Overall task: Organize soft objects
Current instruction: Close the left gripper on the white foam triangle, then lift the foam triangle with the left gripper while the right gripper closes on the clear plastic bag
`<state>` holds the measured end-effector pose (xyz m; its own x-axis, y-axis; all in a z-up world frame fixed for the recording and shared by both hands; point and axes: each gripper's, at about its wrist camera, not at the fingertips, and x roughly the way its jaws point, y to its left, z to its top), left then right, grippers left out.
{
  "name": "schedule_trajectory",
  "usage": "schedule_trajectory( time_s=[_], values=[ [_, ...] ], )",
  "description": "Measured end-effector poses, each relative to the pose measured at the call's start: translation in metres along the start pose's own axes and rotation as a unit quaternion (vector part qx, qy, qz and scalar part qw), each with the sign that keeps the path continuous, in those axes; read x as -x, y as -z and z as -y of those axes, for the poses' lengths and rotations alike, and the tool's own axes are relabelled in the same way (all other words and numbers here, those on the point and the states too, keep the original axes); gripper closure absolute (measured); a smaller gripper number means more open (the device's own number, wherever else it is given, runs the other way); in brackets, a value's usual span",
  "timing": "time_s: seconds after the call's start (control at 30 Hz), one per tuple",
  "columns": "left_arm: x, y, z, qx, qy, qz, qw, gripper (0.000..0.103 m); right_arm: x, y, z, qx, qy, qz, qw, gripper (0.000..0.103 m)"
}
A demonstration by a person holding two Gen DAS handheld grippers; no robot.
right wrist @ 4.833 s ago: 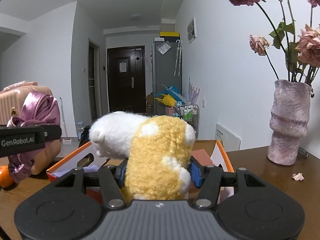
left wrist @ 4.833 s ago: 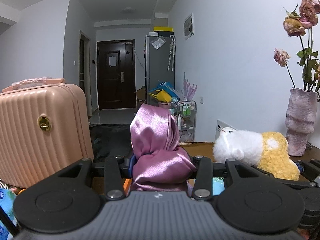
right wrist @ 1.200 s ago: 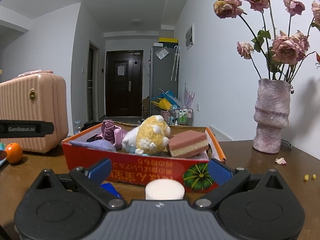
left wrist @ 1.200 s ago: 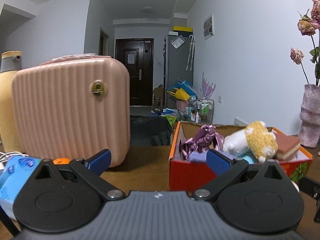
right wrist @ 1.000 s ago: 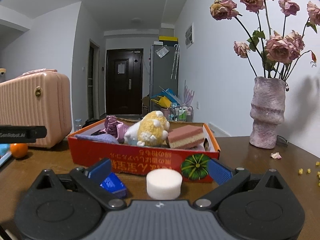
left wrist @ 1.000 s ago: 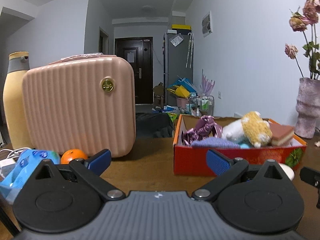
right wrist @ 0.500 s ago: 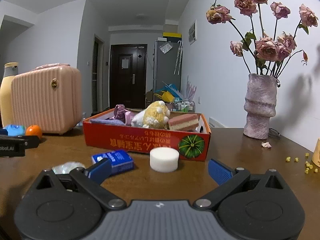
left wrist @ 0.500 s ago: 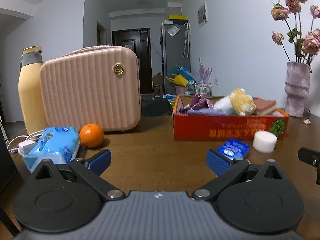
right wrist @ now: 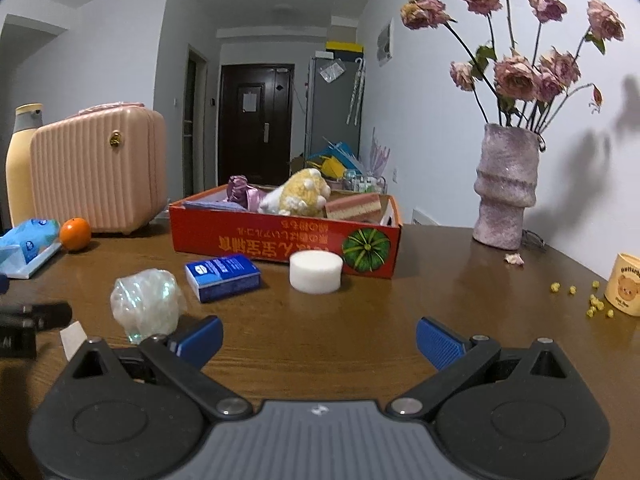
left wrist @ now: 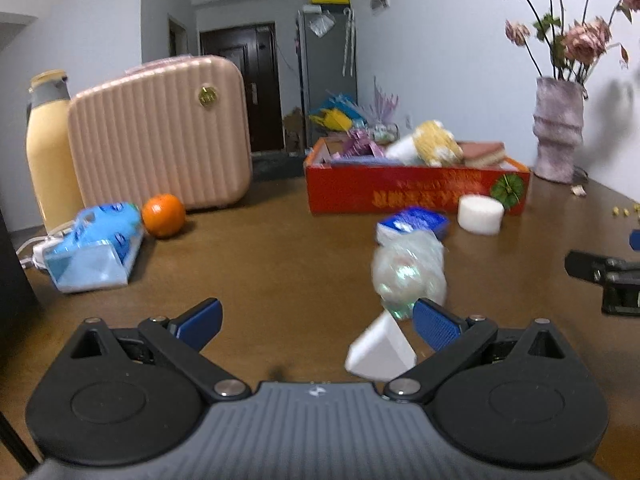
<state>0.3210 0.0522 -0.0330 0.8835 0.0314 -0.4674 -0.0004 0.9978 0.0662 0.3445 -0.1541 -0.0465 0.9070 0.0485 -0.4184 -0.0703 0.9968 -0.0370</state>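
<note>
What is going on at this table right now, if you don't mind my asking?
A person is sorting soft things into the red box with two handheld grippers. The plush toy, purple cloth and pink sponge already lie in it. Both the left gripper and right gripper are open and empty, facing the crumpled plastic wrap, white round sponge and blue packet on the table.

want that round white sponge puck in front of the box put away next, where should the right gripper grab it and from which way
Grip the white sponge puck across its curved side wall, coming in level from the near side. It lies flat as a short cylinder, with the red box close behind it, so the front is probably the easiest approach. The right gripper is open and empty.
</note>
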Motion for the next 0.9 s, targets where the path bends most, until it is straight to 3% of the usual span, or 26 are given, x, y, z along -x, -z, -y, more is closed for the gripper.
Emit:
schedule_trajectory(
  time_s=[0.23, 0.47, 0.57, 0.67, 0.8, 0.9],
  values=[
    [-0.010, 0.007, 0.015, -0.022, 0.004, -0.031, 0.9993, 0.000, -0.003, 0.002, 0.008, -0.018, 0.004, -0.016, 1.000, 0.000],
    [-0.031, 0.006, 0.013, 0.001, 0.007, -0.076, 0.9971, 0.000, -0.006, 0.002, 0.007, -0.014, 0.006, -0.027, 1.000, 0.000],
    [-0.036, 0.005, 0.014, 0.004, 0.015, -0.087, 0.9961, 0.012, -0.007, 0.002, 0.007, -0.014, 0.005, -0.030, 0.999, 0.000],
    [-0.037, 0.005, 0.016, -0.003, 0.031, -0.092, 0.9953, 0.031, -0.008, 0.002, 0.007, -0.015, 0.005, -0.033, 0.999, 0.000],
    [-0.035, 0.004, 0.018, -0.006, 0.057, -0.088, 0.9945, 0.065, -0.009, 0.002, 0.007, -0.014, 0.005, -0.035, 0.999, 0.000],
    [-0.033, 0.004, 0.019, -0.012, 0.057, -0.086, 0.9946, 0.069, -0.010, 0.003, 0.007, -0.014, 0.006, -0.035, 0.999, 0.000]
  ],
)
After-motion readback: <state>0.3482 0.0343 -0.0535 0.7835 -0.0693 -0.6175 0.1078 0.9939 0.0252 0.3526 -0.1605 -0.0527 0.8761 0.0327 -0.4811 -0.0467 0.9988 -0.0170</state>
